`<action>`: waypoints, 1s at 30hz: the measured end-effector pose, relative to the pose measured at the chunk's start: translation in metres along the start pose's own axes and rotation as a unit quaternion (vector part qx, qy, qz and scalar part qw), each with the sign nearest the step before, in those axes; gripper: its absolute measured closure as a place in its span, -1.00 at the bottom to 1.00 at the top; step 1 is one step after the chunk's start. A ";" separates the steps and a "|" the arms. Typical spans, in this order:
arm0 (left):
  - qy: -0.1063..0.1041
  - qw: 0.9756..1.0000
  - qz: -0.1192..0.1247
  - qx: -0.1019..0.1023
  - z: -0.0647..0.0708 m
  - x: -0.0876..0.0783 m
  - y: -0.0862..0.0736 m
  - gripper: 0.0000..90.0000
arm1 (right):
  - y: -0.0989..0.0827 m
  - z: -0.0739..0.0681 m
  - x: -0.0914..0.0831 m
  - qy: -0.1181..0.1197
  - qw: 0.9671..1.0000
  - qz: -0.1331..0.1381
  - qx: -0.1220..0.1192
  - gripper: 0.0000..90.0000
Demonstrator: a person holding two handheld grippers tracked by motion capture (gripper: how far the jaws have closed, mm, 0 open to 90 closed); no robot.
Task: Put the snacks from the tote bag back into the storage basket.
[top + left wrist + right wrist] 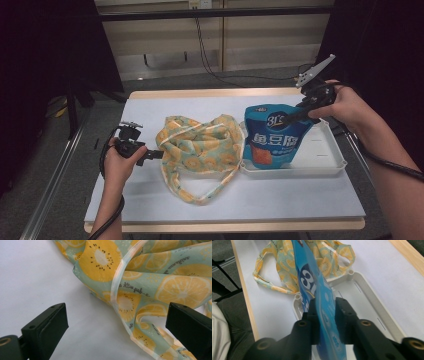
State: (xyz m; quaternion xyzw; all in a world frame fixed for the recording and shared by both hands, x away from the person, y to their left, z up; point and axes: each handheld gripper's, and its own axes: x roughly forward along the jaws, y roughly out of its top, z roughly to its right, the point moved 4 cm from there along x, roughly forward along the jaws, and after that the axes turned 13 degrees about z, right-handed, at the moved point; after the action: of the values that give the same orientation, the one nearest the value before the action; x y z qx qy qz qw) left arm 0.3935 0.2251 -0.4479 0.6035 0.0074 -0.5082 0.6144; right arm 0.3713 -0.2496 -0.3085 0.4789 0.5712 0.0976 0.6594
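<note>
the right gripper point(325, 312) has its jaws set around the top edge of the blue pouch point(272, 137), one black pad on each face; in the right gripper view there is a thin gap on the right side, so the hold looks loose rather than tight. the pouch stands upright with its bottom in the white tray point(320, 167), at the tray's left end, long axis running up toward the gripper. the left gripper point(150, 154) rests on the table point(300, 200) at the far side of the fruit-print cloth bag point(200, 145), jaws wide apart and holding nothing, with the bag's pale hem point(120, 285) passing between them. the bag lies crumpled directly left of the tray, touching or nearly touching it, so the pouch sits just beside it. judging from this, the pouch would travel leftward into the bag, and the left gripper is the nearer one for lifting the bag's mouth.
</note>
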 end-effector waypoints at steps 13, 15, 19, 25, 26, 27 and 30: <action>-0.001 1.000 -0.002 0.000 0.002 0.001 -0.001 -0.91 | -0.011 0.001 -0.007 -0.015 1.000 0.005 0.009 -0.12; 0.000 1.000 -0.001 0.001 0.002 0.001 0.000 -0.91 | -0.012 -0.001 -0.008 -0.015 1.000 0.011 0.020 -0.25; -0.001 1.000 -0.003 0.002 0.002 0.003 -0.001 -0.91 | -0.018 0.000 -0.011 -0.020 0.999 0.015 0.020 -0.37; -0.008 1.000 -0.006 0.007 0.005 0.005 0.001 -0.91 | -0.028 -0.001 -0.015 -0.028 0.999 0.021 0.027 -0.48; -0.007 1.000 -0.005 0.006 0.005 0.005 0.001 -0.91 | -0.029 -0.001 -0.015 -0.030 0.999 0.020 0.027 -0.50; -0.006 1.000 -0.008 0.010 0.004 0.004 0.001 -0.91 | -0.031 -0.002 -0.016 -0.031 0.999 0.017 0.031 -0.52; -0.003 1.000 -0.005 0.006 0.004 0.005 0.001 -0.91 | -0.033 -0.001 -0.016 -0.032 0.999 0.022 0.029 -0.54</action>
State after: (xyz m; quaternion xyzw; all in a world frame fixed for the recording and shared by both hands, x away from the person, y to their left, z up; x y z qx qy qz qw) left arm 0.3941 0.2188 -0.4488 0.6058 0.0052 -0.5133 0.6079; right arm 0.3512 -0.2772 -0.3223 0.5132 0.5422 0.0798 0.6605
